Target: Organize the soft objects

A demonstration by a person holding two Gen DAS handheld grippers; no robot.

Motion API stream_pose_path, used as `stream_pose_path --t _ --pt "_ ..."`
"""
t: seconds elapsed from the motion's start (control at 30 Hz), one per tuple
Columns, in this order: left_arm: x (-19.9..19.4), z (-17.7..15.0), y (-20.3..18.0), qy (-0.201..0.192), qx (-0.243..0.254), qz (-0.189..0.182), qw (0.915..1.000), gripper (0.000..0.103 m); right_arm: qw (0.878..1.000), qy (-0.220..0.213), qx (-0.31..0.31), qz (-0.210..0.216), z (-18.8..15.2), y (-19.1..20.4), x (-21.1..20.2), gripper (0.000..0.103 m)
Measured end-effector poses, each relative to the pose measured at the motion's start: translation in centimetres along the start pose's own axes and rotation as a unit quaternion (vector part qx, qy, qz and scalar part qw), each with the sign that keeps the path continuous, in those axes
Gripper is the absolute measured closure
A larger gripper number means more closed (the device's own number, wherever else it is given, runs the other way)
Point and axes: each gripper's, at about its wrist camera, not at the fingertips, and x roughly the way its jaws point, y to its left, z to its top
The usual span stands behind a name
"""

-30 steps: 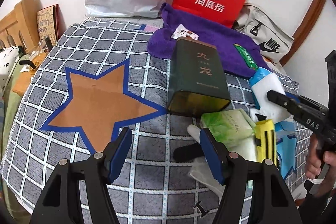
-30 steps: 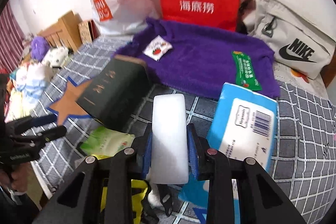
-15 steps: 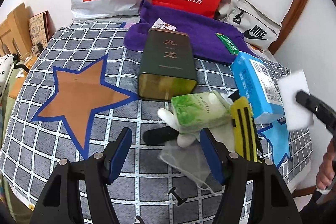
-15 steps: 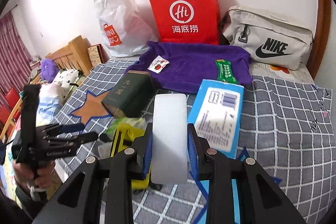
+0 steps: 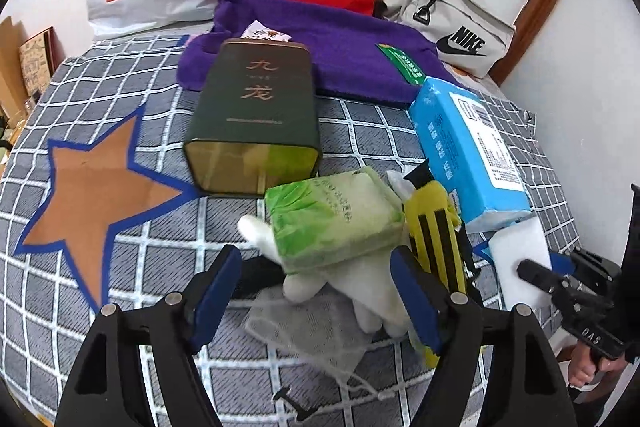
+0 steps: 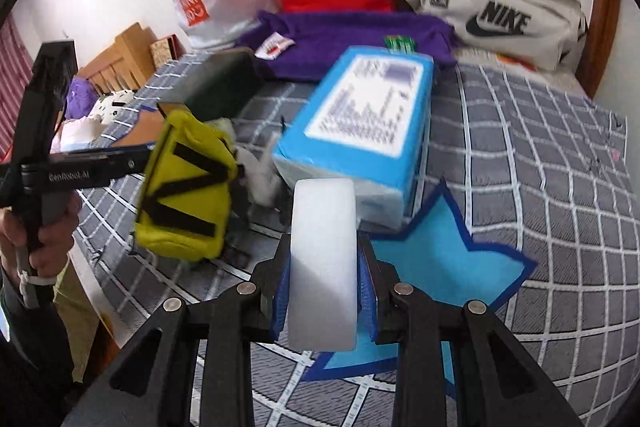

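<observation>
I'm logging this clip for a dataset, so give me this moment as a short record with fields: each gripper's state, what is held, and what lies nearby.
right gripper: shut on the white sponge block
left gripper: open, holding nothing
under right gripper: light blue star patch on the checked bedcover
ahead of left gripper: green tissue pack lying on a white plush toy
beside the pack: yellow pouch with black stripes, blue tissue pack
behind: dark green tin lying on its side, purple towel
</observation>
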Motion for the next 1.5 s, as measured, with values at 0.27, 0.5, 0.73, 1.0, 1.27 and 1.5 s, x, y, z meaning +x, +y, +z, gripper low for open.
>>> stream_pose_path --t 0.27,0.5,0.73,1.0,1.27,1.5 --pt "1.7 1.3 -0.5 0.01 -0.002 -0.011 0.9999 0.025 0.999 0.004 0.022 0.023 -0.7 -1.2 1.1 0.069" --pt "3.1 1.9 -1.3 0.023 -0.012 -0.01 0.9996 0.024 1.0 0.021 0.011 0.013 -0.8 -0.9 1.8 0.064" --pt "3.3 2.1 -1.7 0.013 -0.021 -0.016 0.9996 0.025 0.999 0.022 0.017 0.016 -1.1 -1.1 2.2 0.071" --pt "1.8 1.0 -0.5 0.004 -0.035 -0.046 0.9984 0.068 1.0 0.02 0.009 0.007 -1.4 -0.7 1.8 0.072" --pt "-0.3 -0.7 0.1 -0.014 -0.023 -0.048 0.9985 0.089 1.0 0.019 0.011 0.005 -1.9 -0.5 1.4 0.072" --pt "-2.6 -2.5 2.1 -0.025 -0.037 -0.034 0.9984 0.094 1.0 0.016 0.009 0.006 -2.2 -0.2 1.0 0.072"
